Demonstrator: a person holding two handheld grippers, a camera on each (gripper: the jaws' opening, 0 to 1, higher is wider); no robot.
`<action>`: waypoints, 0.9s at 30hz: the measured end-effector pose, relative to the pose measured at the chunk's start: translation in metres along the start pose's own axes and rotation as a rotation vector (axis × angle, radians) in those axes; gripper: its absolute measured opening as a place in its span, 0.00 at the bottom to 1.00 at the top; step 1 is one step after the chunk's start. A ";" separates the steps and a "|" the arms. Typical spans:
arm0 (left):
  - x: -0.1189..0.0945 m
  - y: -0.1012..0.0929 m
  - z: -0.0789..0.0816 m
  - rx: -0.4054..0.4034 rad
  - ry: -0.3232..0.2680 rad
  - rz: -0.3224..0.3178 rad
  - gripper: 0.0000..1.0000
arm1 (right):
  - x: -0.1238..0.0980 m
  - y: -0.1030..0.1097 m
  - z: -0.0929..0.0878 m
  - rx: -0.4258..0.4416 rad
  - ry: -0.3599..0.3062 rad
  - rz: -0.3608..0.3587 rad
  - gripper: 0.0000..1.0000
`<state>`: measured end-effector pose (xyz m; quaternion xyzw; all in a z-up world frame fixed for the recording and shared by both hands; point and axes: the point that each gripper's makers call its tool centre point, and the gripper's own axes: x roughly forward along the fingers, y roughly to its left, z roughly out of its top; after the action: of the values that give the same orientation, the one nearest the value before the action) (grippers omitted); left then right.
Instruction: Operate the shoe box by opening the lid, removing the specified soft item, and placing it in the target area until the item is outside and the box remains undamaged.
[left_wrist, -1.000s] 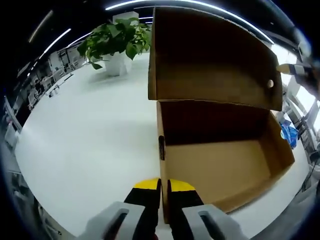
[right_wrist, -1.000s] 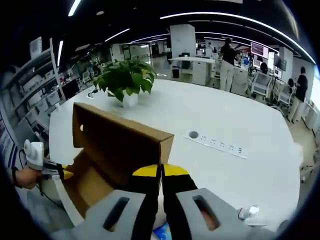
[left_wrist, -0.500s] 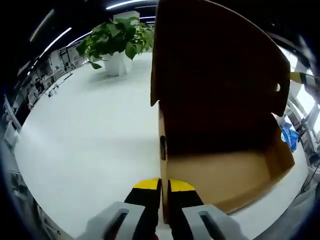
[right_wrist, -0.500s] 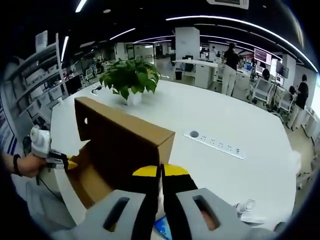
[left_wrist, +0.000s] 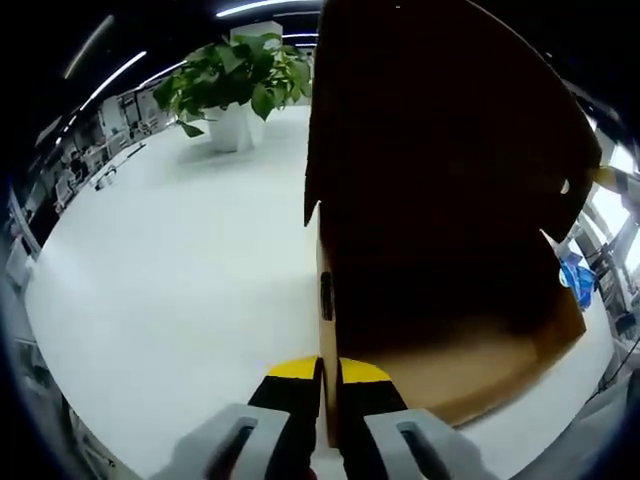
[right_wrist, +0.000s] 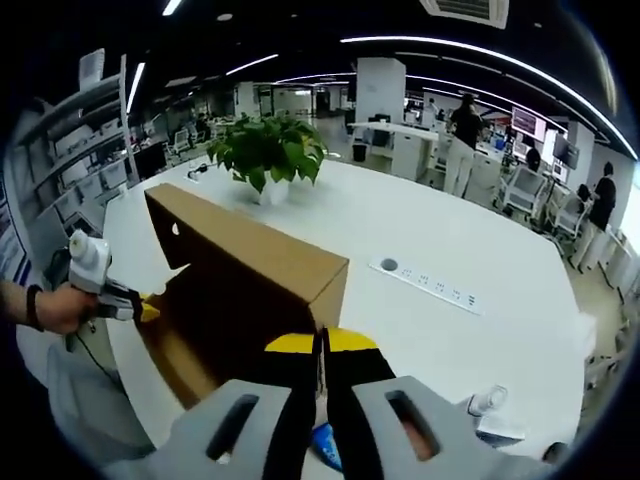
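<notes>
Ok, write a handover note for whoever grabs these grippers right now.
Left gripper: jaws shut on the box wall at its near corner.
Right gripper: jaws shut on the lid edge. The lid hangs low over the box, partly open.
The lit part of the box floor is bare; the rest is in shadow.
A blue item lies outside the box on the table; it is probably the soft item, but too small to tell.
Done: lid opened, item apparently out.
Left: confirm the item's spot, let go of the lid gently, release the box.
</notes>
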<state>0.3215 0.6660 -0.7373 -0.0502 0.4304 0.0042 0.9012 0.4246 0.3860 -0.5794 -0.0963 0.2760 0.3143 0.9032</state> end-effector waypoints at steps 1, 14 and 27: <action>0.000 0.000 0.000 -0.001 -0.003 -0.009 0.05 | -0.001 -0.001 -0.001 0.003 -0.009 -0.008 0.00; -0.001 -0.001 0.000 -0.019 -0.028 -0.083 0.07 | -0.011 0.010 -0.017 0.009 -0.057 -0.032 0.00; -0.014 -0.012 0.002 -0.003 -0.080 -0.226 0.15 | -0.019 0.020 -0.032 -0.015 -0.075 -0.046 0.00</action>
<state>0.3144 0.6548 -0.7243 -0.0993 0.3858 -0.0948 0.9123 0.3857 0.3809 -0.5959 -0.0974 0.2374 0.2988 0.9192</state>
